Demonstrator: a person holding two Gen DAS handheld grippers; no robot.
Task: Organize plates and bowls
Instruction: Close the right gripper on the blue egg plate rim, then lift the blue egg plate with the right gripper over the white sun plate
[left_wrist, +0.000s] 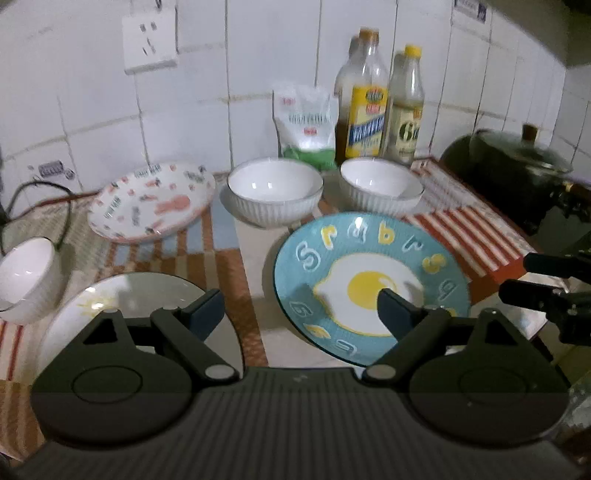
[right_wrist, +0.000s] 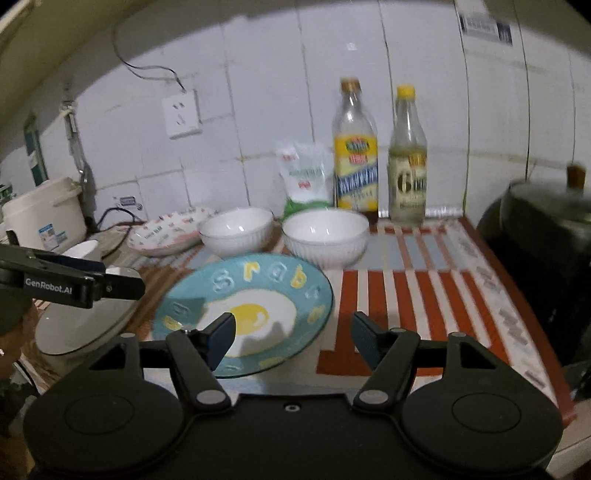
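A blue plate (left_wrist: 369, 258) painted with a fried egg and letters lies on the patterned cloth, also seen as the blue plate (right_wrist: 258, 291) in the right wrist view. My left gripper (left_wrist: 301, 310) is open and holds nothing, its right finger over that plate and its left finger over a plain white plate (left_wrist: 140, 291). My right gripper (right_wrist: 294, 332) is open and holds nothing, its left finger above the blue plate's near rim. Behind stand two white ribbed bowls (left_wrist: 275, 192) (left_wrist: 380, 188) and a pink-patterned plate (left_wrist: 151, 203). A third white bowl (left_wrist: 26, 273) sits at the far left.
Two oil bottles (left_wrist: 365, 107) and a white bag (left_wrist: 306, 122) stand against the tiled wall. A black lidded pot (left_wrist: 517, 173) fills the right side. A white rice cooker (right_wrist: 44, 218) and cables are at the left. Striped cloth (right_wrist: 424, 295) lies bare to the right of the blue plate.
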